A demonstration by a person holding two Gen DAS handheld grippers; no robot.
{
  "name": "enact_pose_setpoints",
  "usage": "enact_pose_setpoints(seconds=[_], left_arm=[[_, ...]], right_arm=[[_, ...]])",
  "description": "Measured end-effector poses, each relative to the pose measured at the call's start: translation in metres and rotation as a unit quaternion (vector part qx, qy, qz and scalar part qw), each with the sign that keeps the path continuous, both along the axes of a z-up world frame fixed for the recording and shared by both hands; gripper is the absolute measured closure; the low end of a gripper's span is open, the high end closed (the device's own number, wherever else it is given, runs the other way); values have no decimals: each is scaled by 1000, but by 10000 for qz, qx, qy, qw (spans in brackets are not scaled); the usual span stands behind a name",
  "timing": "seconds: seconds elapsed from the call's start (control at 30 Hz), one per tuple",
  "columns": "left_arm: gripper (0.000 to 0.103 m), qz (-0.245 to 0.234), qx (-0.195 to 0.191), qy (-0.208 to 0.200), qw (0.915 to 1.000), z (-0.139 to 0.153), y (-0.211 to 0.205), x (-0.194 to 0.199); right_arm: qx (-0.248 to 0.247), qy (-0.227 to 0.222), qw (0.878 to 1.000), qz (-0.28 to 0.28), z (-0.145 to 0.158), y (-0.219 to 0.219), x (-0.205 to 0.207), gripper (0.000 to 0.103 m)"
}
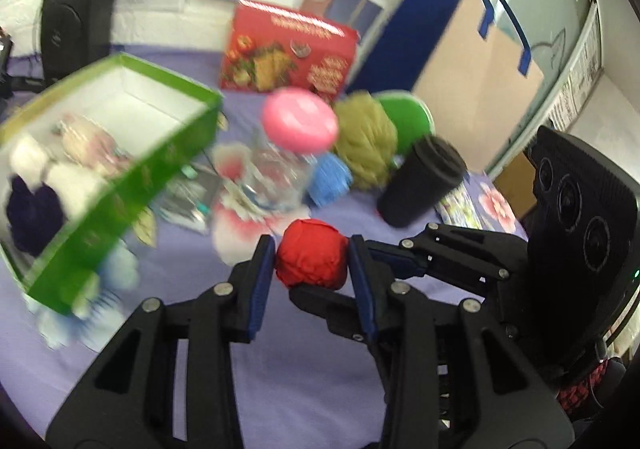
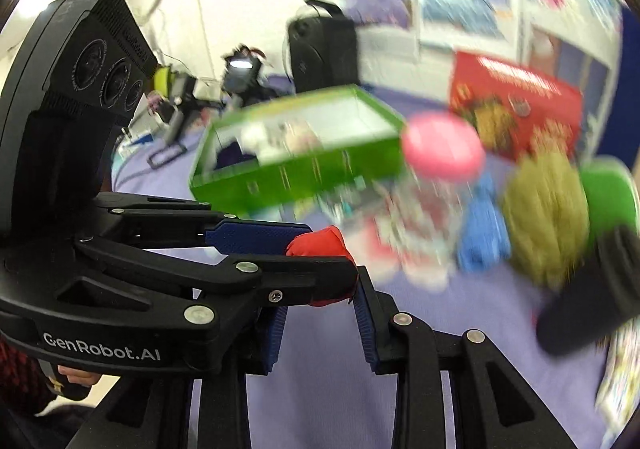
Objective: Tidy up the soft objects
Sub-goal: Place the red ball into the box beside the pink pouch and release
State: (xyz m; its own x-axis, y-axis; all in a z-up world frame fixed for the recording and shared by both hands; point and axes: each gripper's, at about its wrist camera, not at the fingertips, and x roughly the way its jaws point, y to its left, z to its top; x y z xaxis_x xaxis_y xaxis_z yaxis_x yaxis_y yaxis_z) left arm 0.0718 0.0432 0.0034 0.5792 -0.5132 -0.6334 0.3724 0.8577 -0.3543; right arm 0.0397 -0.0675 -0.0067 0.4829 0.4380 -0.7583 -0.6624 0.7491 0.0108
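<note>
left gripper [image 1: 312,261] clamps red ball [image 1: 311,257] | right gripper [image 2: 320,323] parted, empty | risk: soft ball squirms free short of green box [image 1: 132,169]

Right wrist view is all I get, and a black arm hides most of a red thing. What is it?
Observer: A round red ball. The left wrist view shows it whole, pinched between the left gripper's blue pads.
Operator: And what's inside that green box? It's a blur for me.
Observer: A dark purple soft lump lies at one end of the green box, with whitish plush pieces beside it.
Operator: Anything past my right edge?
Observer: A brown paper bag with blue handles, standing beyond the black cup.
</note>
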Motion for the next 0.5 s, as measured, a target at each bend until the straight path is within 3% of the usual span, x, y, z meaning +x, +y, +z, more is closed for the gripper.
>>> enact_pose_setpoints(seconds=[0.23, 0.5], left_arm=[[63, 588, -53, -176, 9981, 16, 59, 37], [63, 700, -237, 257, 9969, -7, 88, 99]], right_arm=[[140, -143, 9988, 457, 11, 68, 43, 71], [-134, 139, 9989, 429, -15, 118, 96, 71]])
